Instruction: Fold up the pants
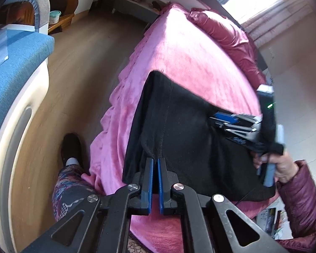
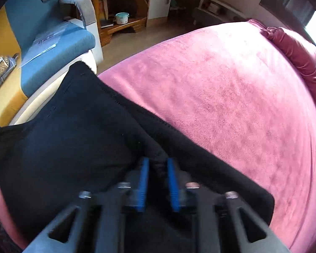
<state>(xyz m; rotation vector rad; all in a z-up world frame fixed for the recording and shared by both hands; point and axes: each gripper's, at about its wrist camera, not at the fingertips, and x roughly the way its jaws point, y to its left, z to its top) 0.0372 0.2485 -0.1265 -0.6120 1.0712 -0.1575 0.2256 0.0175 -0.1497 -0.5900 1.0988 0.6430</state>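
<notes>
Our left tool (image 1: pixel 155 164) is pinched on an edge of the black knit pants (image 1: pixel 179 126); the right tool (image 2: pixel 157 168), blurred, seems clamped on a ridge too, likely to carry a fold. The pants lie on the pink fleece-covered bed (image 2: pixel 231 88).

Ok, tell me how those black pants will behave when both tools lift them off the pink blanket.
The black pants look soft and floppy: they already crease and drape by the left tool, so they will probably sag between the grips. They seem a thick knit, likely with some weight. The plush pink blanket may drag on them rather than let them slide.
</notes>
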